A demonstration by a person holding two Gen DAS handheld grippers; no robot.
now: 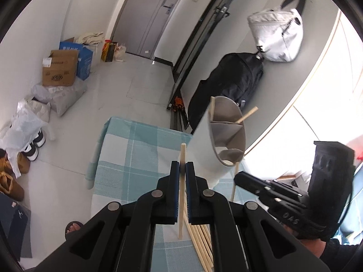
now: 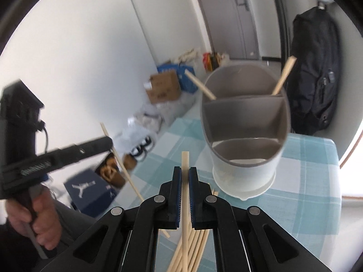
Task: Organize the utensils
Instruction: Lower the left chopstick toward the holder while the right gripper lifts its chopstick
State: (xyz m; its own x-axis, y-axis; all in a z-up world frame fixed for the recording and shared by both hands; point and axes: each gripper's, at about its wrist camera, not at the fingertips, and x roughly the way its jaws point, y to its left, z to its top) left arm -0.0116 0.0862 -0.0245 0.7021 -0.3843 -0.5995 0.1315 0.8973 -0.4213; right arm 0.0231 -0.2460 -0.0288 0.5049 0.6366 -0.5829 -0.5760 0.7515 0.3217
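- Step in hand: moving chopsticks from the desk pile into the divided holder. Both hand-held grippers are loaded, neither has delivered yet.
- Left hand-held gripper [image 1: 182, 170]: pads clamped on one chopstick [image 1: 181, 190], which stands roughly upright between them, tip poking out above the fingertips, lower end hanging free below.
- Right hand-held gripper [image 2: 185, 174]: jaws clamped on a second chopstick [image 2: 185, 181], held along the finger line, tip just past the fingertips.
- Utensil holder [image 2: 245, 136]: ahead and slightly right of the right hand-held gripper, standing on the checked desk [image 2: 306, 176]. From the left one it sits ahead and to the right.
- Holder has three compartments. Two chopsticks already lean in the far one, one at each end; the middle and near ones look empty.
- Loose pile [image 2: 192, 249]: below and just behind the right fingertips, flat on the desk, several sticks still to go.
- The left hand-held gripper shows in the right view off to the left, well apart from the holder, with its stick angled.
- Next move, my read: right is closer, so carry its stick forward over the rim, tip it more vertical, lower the end into a compartment, then open.
- Watch: the stick's lower end must clear the near rim; a knock could tip the holder.
- Left should wait or approach from its own side so the two don't collide above the opening.
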